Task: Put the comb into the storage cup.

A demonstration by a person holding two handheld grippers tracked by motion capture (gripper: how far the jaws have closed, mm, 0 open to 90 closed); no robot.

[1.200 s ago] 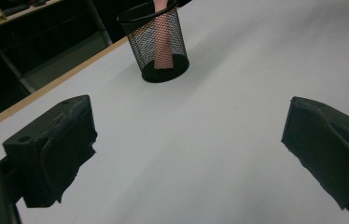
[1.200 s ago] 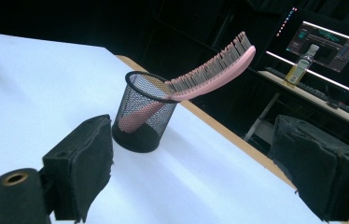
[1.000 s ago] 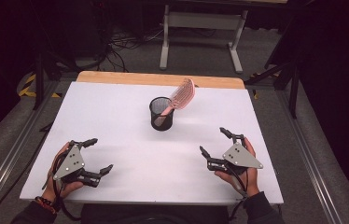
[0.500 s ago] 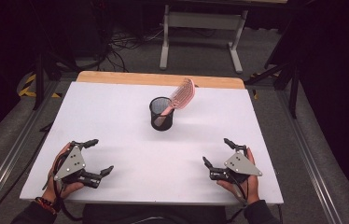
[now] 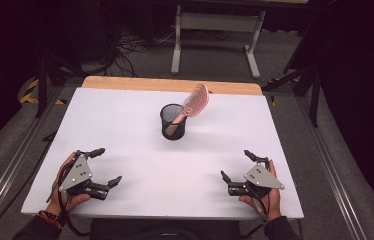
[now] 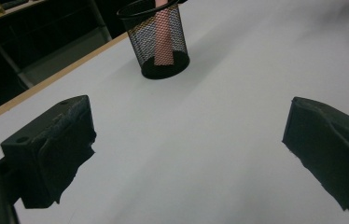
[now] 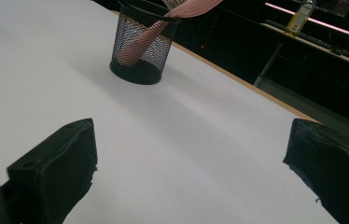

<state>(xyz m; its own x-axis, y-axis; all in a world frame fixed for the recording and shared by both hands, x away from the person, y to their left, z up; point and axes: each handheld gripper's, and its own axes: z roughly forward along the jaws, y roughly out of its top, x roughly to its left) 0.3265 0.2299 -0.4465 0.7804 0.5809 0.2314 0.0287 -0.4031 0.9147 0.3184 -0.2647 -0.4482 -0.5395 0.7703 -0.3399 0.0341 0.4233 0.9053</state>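
- The right gripper (image 5: 238,166) now rests lower and nearer the front edge of the white table (image 5: 125,110) than a second ago, at about 4 o'clock from the table's middle; its jaws have just been opening and stand wide with nothing between them.
- The left gripper (image 5: 104,165) sits where it was, at about 8 o'clock, jaws spread wide and empty; the left gripper view shows bare tabletop between its two black pads.
- The pink hairbrush (image 5: 193,102) stands handle-down in the black mesh cup (image 5: 173,121), its head leaning out over the rim toward 1 o'clock. The cup stands near the table's middle, a little toward 12 o'clock, well apart from both grippers.
- Judgement: with both grippers empty and settled at the near edge, the brush looks already placed in the cup, and the hands seem parked rather than reaching.
- From the right gripper view the handle (image 7: 140,39) shows through the mesh, slanting across the cup, so the brush rests against the rim rather than upright.
- Nothing lies on the table between the grippers and the cup; the path at 12 o'clock is free.
- Beyond the far wooden edge (image 5: 170,85) stand a grey metal frame (image 5: 215,25) and loose cables (image 5: 130,47) on the floor, clear of the work.
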